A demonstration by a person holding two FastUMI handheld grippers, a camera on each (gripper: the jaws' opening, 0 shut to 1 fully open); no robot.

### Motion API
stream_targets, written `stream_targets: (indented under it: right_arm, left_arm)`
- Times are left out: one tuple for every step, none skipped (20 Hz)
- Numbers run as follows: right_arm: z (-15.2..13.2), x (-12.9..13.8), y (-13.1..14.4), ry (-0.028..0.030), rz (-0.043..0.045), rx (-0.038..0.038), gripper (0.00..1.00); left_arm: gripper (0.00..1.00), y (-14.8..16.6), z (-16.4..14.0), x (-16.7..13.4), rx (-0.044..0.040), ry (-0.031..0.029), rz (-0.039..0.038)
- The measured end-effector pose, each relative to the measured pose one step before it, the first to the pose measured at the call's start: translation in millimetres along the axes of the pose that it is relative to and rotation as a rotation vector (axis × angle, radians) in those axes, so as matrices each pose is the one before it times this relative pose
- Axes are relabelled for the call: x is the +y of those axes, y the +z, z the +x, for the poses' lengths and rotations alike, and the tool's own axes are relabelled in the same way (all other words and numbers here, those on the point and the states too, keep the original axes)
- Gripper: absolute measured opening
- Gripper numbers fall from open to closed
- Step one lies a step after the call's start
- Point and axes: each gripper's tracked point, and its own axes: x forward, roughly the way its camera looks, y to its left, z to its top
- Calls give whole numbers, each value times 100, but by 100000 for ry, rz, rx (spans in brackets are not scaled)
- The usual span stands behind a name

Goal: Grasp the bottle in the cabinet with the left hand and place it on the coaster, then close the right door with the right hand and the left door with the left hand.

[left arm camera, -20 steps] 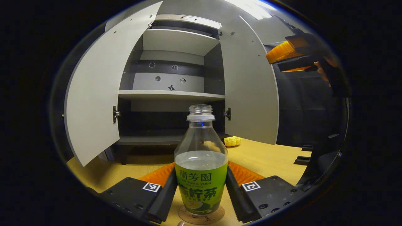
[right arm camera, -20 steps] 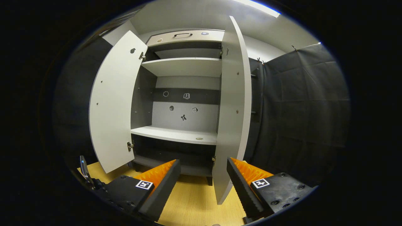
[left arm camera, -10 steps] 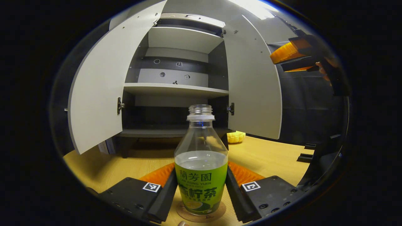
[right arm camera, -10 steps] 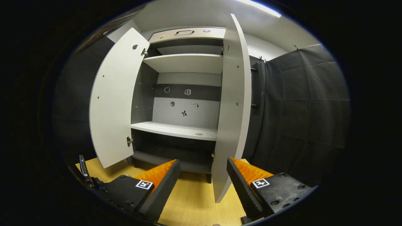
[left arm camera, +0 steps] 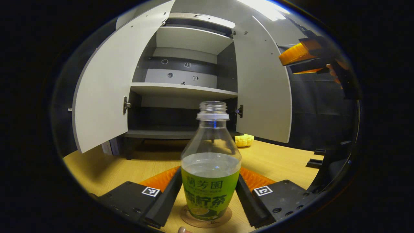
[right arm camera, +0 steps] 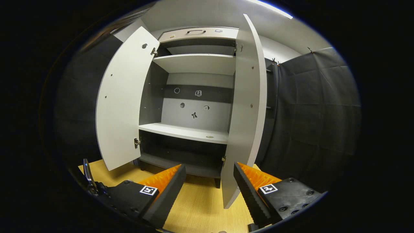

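Note:
A clear bottle (left arm camera: 211,181) with a green label and no cap stands upright on a round coaster (left arm camera: 223,218) on the wooden table. My left gripper (left arm camera: 208,194) straddles the bottle's lower half; its fingers sit close against both sides but have spread slightly, so it reads as open. The cabinet's left door (left arm camera: 103,90) and right door (left arm camera: 262,87) stand wide open. My right gripper (right arm camera: 210,181) is open and empty, held high facing the right door's (right arm camera: 245,123) outer edge. In the left gripper view that right gripper (left arm camera: 300,60) hangs at the upper right, a hand behind it.
The cabinet's shelves (right arm camera: 187,132) are bare apart from small stickers on the back wall. A yellow corn-like object (left arm camera: 244,140) lies on the table (left arm camera: 278,161) by the right door's foot. The black booth wall (right arm camera: 310,113) is right of the cabinet.
My left gripper's fingers have parted a little and the bottle has shifted slightly between them, now resting on the coaster. The right gripper view has drifted slightly left of the cabinet.

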Motion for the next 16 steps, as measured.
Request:
stream_targets:
  right_arm:
    - [-3, -150, 66, -452, -57, -47, 98]
    - [-76, -168, 13, -301, 310, 62, 98]
    - [-40, -79, 95, -213, 491, 2, 98]
    - [-21, -74, 118, -238, 313, -192, 95]
    - [-43, -106, 196, -361, 40, -197, 98]
    - [-21, -162, -35, -305, -50, 299, 98]
    - [-90, -151, 24, -237, -44, 174, 98]
    - [-141, -158, 156, -365, -41, -348, 98]
    - [-115, -159, 132, -458, 6, -389, 98]
    - [-51, -121, -79, -332, 153, 228, 98]
    - [-83, -59, -91, -186, 321, 555, 98]
    - [-64, -17, -53, 47, 366, 503, 98]
    - [-81, 46, 93, 99, 231, 218, 98]
    - [3, 5, 208, -170, 179, 190, 98]
    - [-43, 150, 295, 329, 69, 171, 98]
    - [-127, 70, 442, 239, -117, -159, 98]
  left_arm:
    - [92, -55, 102, -36, 439, 80, -633]
    - [94, 59, -50, -37, -200, -155, -214]
    - [94, 165, 28, -98, -127, -236, 155]
    - [95, 150, -15, -123, 74, -484, 452]
    - [95, 173, -25, -192, -167, -738, 440]
    - [95, 243, 43, -317, -459, -994, 393]
    - [95, 218, 21, -121, -106, -246, 596]
    - [95, 175, 90, -37, 234, -183, 876]
    - [95, 157, 81, -70, -209, -326, 895]
    - [95, 206, 6, -114, -238, -310, 571]
    - [95, 269, 47, -20, -290, 4, 246]
    - [95, 205, -41, 28, -12, 48, -34]
    - [95, 539, -65, -101, -433, -273, -204]
    - [95, 605, -30, -22, -646, -269, -139]
    - [95, 680, -78, -30, -346, -305, 372]
    - [95, 742, -32, 73, -289, -157, 762]
